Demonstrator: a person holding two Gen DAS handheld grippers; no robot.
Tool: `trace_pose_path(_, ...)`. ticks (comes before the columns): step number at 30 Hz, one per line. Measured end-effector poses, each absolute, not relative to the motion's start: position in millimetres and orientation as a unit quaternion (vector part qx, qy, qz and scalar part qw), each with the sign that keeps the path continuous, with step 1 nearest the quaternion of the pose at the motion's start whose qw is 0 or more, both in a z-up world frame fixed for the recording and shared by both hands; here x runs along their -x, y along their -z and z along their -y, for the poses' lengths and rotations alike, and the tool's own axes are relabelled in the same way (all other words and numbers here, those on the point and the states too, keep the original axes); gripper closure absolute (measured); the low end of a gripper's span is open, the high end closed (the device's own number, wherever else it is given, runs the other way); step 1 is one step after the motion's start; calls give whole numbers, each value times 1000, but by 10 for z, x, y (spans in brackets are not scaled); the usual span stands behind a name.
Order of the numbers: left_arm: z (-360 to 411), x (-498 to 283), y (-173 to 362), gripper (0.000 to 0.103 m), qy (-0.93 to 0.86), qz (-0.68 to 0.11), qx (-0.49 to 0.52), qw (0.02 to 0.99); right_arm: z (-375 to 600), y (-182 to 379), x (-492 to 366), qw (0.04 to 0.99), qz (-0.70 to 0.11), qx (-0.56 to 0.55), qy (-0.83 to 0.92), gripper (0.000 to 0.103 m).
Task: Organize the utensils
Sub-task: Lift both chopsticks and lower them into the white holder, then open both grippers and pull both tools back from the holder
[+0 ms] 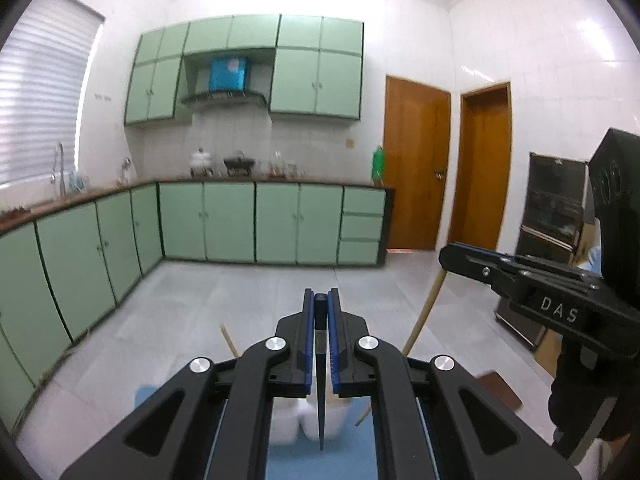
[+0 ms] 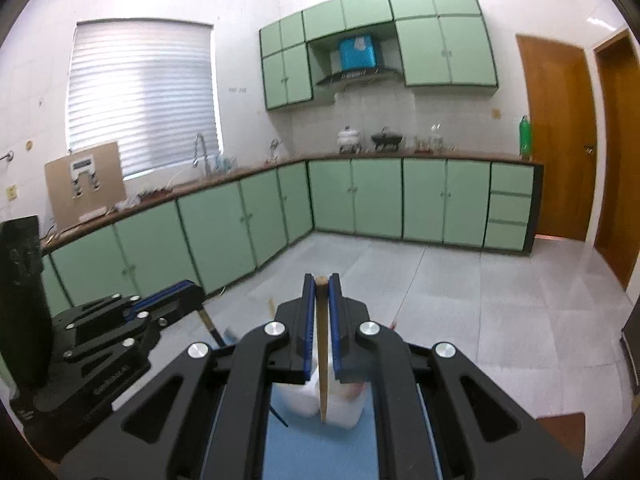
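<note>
My left gripper (image 1: 321, 300) is shut on a thin dark utensil (image 1: 321, 392) that hangs point down over a white compartment holder (image 1: 288, 420) on a blue mat (image 1: 288, 464). In the right wrist view my right gripper (image 2: 321, 284) is shut on a flat wooden utensil (image 2: 322, 368), also hanging over the white holder (image 2: 344, 412). Each gripper shows in the other's view: the right gripper (image 1: 450, 256) with its wooden utensil (image 1: 424, 312) slanting down, and the left gripper (image 2: 196, 294) with its utensil (image 2: 210, 324). Both are raised well above the holder.
Another wooden stick (image 1: 227, 340) pokes up at the left of the holder, and a thin stick (image 1: 364, 416) leans at its right. A brown table edge (image 1: 502, 394) shows beside the mat. Green cabinets (image 2: 376, 200), two wooden doors (image 1: 416, 168) and a dark oven (image 1: 556, 204) ring the tiled floor.
</note>
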State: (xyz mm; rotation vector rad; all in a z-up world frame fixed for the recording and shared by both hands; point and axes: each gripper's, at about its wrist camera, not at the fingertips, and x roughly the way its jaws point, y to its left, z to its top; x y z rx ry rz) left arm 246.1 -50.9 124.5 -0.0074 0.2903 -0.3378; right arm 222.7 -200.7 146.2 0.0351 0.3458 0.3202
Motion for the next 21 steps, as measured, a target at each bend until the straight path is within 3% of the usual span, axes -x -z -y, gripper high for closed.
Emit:
trace_pose_path(9, 542, -3126, -1139, 97, 132, -130, -4, 983, 1975, -1254, -2982, 973, -184, -23, -136, 97)
trace_pose_path(18, 471, -3530, -473, 96, 130, -203, 6, 970, 1832, -621, -3297, 960, -247, -16, -131, 95)
trace_pose_path(21, 395, -3541, -361, 88, 128, -214, 10, 968, 1824, -484, -3269, 958, -257, -12, -128, 93)
